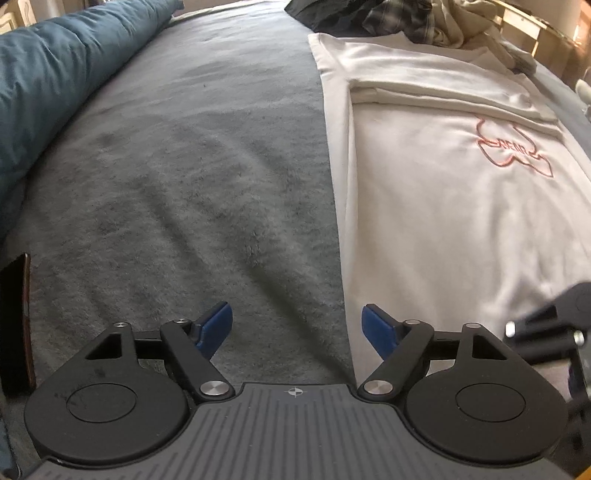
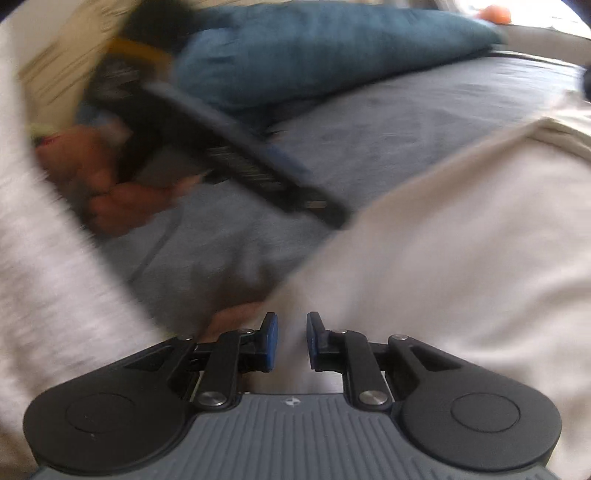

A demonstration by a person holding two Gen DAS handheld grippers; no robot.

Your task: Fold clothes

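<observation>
A white shirt (image 1: pixel 443 206) is being kept flat on the grey bed (image 1: pixel 184 177), its sleeve already folded across, while the left gripper (image 1: pixel 297 325) is being held spread and the right gripper (image 2: pixel 291 341), narrowly parted, is being held over its cloth, further folds seemingly remaining.

There was one white T-shirt (image 1: pixel 436 192) laid out on one grey blanket (image 1: pixel 192 177), bearing a single red outline print (image 1: pixel 513 147), and one long teal duvet roll (image 1: pixel 48 81) lay along the blanket's edge. One heap of unfolded clothes (image 1: pixel 391 18) sat past the shirt; how many garments it held could not be told. There were two grippers, the left gripper (image 1: pixel 297 326) and the right gripper (image 2: pixel 291 341), each with two blue pads, and one bare hand (image 2: pixel 110 184) showed, blurred, in the right wrist view.
</observation>
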